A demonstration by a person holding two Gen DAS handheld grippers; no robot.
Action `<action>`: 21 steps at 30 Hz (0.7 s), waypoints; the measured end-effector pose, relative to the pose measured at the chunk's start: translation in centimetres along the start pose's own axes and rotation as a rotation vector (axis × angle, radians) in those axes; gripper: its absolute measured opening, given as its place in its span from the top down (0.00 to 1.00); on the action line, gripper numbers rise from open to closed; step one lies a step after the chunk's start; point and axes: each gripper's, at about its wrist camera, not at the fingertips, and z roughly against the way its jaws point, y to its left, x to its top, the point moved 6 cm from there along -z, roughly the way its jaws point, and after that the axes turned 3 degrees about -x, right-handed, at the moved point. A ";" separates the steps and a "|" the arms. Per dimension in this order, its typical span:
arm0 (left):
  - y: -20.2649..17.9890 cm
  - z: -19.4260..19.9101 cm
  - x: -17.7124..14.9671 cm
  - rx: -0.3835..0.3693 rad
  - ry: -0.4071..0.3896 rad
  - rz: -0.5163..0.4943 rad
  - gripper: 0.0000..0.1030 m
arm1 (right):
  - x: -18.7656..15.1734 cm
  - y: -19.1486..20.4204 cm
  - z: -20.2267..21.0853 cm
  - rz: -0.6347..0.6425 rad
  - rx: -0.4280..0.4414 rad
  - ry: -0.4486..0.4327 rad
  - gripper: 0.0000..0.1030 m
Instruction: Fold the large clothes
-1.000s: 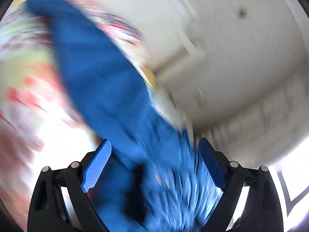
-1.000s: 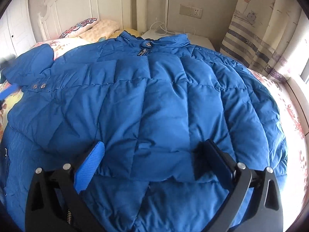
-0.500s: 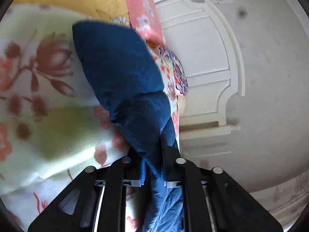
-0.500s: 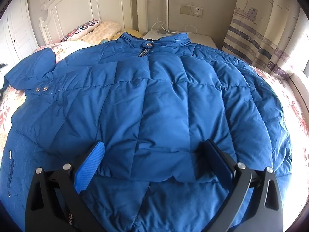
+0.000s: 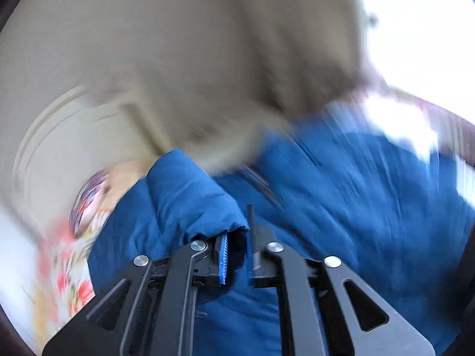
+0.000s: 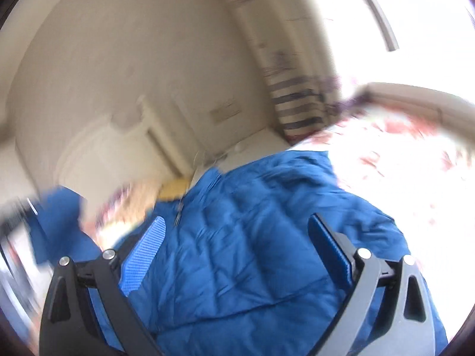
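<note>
A large blue puffer jacket (image 6: 252, 267) lies spread on the bed. My left gripper (image 5: 237, 237) is shut on the cuff end of its sleeve (image 5: 190, 195), which is lifted and carried near the jacket body (image 5: 356, 207). In the right wrist view that raised sleeve (image 6: 59, 213) shows blurred at the far left. My right gripper (image 6: 237, 222) hovers tilted over the jacket's chest; its jaws are wide and closing. The fabric lies below them and the pads do not press on it. Both views are motion-blurred.
A white headboard (image 5: 59, 148) and a patterned pillow (image 5: 89, 198) stand at the bed's head. The floral bedsheet (image 6: 400, 163) shows to the jacket's right. A striped curtain (image 6: 297, 103), a bedside table (image 6: 252, 145) and a bright window lie beyond.
My left gripper closed on the sleeve, then swung it from over the sheet toward the jacket body. My right gripper moved sideways and rolled, so its view is now tilted and blurred.
</note>
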 end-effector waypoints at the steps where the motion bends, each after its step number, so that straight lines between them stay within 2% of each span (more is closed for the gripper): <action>1: -3.7 -2.4 -1.6 -0.048 0.097 -0.092 0.80 | 0.2 -0.9 0.0 -0.047 0.001 0.001 0.06; 2: -5.9 -3.9 -3.1 -0.052 0.153 -0.144 0.80 | 0.3 -1.9 -0.1 -0.098 0.004 0.005 0.06; 4: -7.2 -4.0 -3.7 0.090 0.070 -0.243 0.78 | 0.4 -3.5 -0.4 -0.190 0.012 0.017 0.06; 6: -6.9 -3.8 -3.9 0.083 0.074 -0.213 0.75 | 0.5 -4.3 -0.8 -0.237 0.021 0.032 0.06; 7: -6.4 -3.5 -3.9 0.064 0.083 -0.193 0.66 | 0.4 -4.4 -0.9 -0.246 0.023 0.040 0.06; 9: -5.3 -2.7 -3.9 0.081 0.088 -0.201 0.46 | 0.3 -4.6 -1.0 -0.238 0.027 0.052 0.06; 11: -4.6 0.4 -4.1 0.110 0.012 -0.181 0.34 | 0.2 -4.1 -1.1 -0.210 0.027 0.055 0.06; 12: -4.6 2.3 -4.0 0.114 -0.043 -0.148 0.20 | -0.2 -4.0 -1.0 -0.200 0.028 0.057 0.06; 13: -3.8 4.6 -4.3 0.098 -0.102 -0.091 0.10 | -0.2 -3.9 -1.1 -0.193 0.030 0.059 0.06; 15: -1.9 7.8 -5.3 0.044 -0.175 0.041 0.08 | -0.2 -3.9 -1.2 -0.193 0.032 0.060 0.06; 17: 2.0 9.9 -7.8 -0.007 -0.205 0.287 0.08 | -0.2 -4.3 -1.0 -0.208 0.034 0.058 0.06; 19: 6.5 9.8 -11.2 0.000 -0.191 0.546 0.12 | -0.2 -4.5 -0.9 -0.222 0.035 0.060 0.06; 20: 8.2 9.1 -12.7 0.017 -0.151 0.631 0.15 | -0.3 -4.5 -1.0 -0.220 0.034 0.063 0.06; 21: 9.5 8.0 -14.3 0.032 -0.090 0.699 0.24 | -0.2 -4.4 -1.0 -0.214 0.032 0.064 0.06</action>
